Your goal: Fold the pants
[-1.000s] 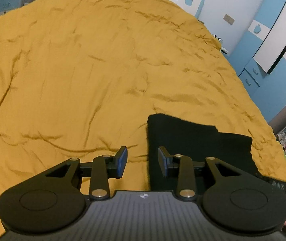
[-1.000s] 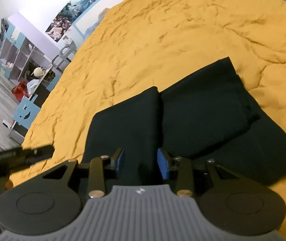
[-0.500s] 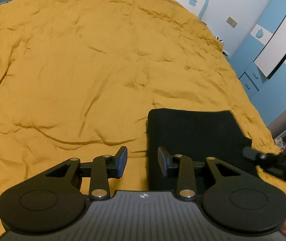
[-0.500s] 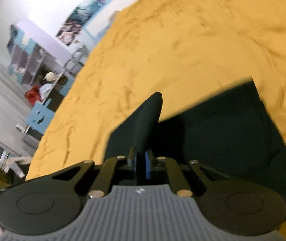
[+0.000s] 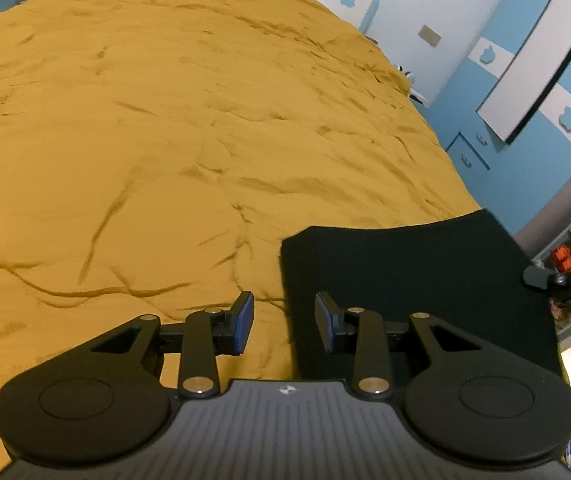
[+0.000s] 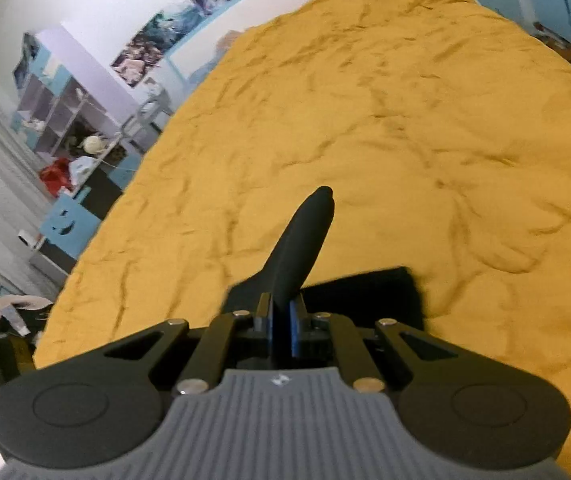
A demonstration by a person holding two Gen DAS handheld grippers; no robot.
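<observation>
On the mustard-yellow bedspread (image 5: 205,140), the black pants (image 5: 413,280) are now being worked, and the big change is on the right side. A second ago the right gripper (image 6: 281,330) hovered with its fingers apart over the flat garment; now those fingers are pinched hard on a fold of the dark cloth, and a ridge of fabric is seen rising away from them, lifted clear of the bed. In the left wrist view the far layer has been drawn over, so that one tidy dark rectangle is shown where two offset layers lay before. A further fold is judged to be under way.

The left gripper (image 5: 283,322) is kept half open, nothing between its fingers, poised just over the pants' near left edge.

The pinched ridge is pointed forward and slightly right, away from the right gripper. The rectangle's long axis is seen running across the left view, left to right.
</observation>
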